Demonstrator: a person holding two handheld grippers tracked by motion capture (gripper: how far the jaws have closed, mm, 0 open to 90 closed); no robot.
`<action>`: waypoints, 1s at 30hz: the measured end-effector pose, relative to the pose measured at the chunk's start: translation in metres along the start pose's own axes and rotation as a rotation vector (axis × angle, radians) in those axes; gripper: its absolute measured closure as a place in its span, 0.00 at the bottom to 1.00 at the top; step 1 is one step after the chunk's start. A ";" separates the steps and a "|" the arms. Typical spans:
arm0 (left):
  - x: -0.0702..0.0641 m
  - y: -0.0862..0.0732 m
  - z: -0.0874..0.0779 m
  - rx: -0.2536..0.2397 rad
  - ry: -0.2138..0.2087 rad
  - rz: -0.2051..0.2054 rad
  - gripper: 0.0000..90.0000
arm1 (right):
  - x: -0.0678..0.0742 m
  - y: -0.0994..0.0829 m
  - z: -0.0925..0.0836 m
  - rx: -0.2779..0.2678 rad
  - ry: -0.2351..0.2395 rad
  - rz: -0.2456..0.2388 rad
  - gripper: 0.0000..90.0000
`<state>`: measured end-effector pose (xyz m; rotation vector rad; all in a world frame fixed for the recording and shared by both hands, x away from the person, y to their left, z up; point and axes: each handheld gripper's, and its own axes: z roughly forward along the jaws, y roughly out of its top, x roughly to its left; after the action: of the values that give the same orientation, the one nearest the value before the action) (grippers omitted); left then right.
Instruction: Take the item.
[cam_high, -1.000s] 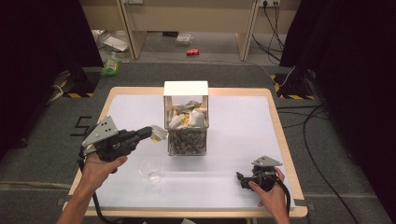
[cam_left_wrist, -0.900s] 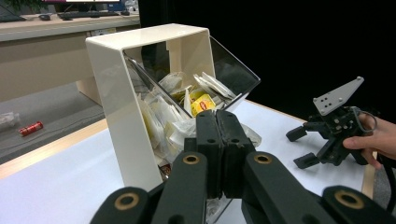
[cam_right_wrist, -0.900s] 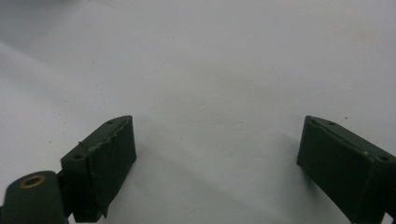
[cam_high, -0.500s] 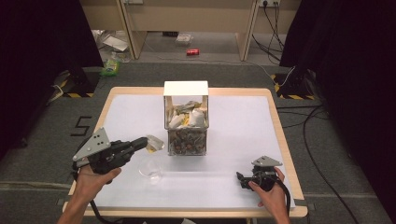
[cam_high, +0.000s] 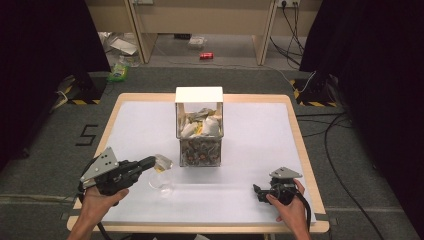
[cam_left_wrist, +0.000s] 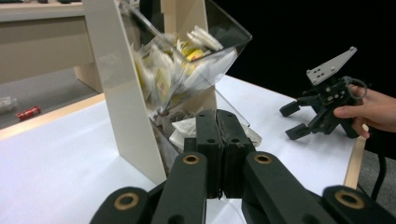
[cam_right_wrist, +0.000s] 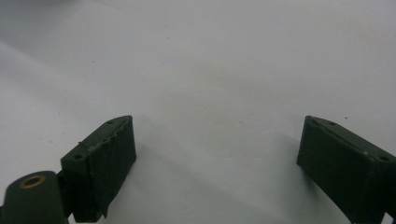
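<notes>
High view: a white table is being shown with a clear bin standing at its middle, topped by a white panel and stuffed with small packets; darker items are lying in its lower part. The left gripper is being held by the left hand near the table's front left, jaws pointed right toward the bin. A small packet is being pinched at the jaw tips, just left of the bin's base. A clear glass is standing on the table directly below that packet, in front of the bin's left corner. The right gripper is being held by the right hand at the front right, well apart from the bin, low over the table.

Left gripper view: the jaws are being pressed together, no gap showing between the pads, with a pale packet being gripped just beyond them. The bin is rising right behind, its angled clear front packed with white and yellow packets. The right gripper is being seen farther off at right, spread open.

Right gripper view: the jaws are being held wide apart over bare white table, nothing between them.
</notes>
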<state>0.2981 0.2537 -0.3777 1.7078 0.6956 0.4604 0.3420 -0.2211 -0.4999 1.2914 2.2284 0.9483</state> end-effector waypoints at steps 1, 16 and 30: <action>0.000 -0.002 0.000 0.001 0.002 0.001 0.98 | 0.000 0.000 0.000 0.000 0.000 0.000 0.13; 0.004 -0.030 -0.002 0.035 0.027 -0.016 0.98 | 0.000 0.000 0.000 0.000 0.000 0.000 0.13; 0.004 -0.040 0.000 0.059 0.037 -0.015 0.98 | 0.000 0.000 0.000 0.000 0.000 0.000 0.13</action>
<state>0.2930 0.2624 -0.4171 1.7515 0.7550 0.4657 0.3420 -0.2211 -0.4999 1.2912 2.2284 0.9486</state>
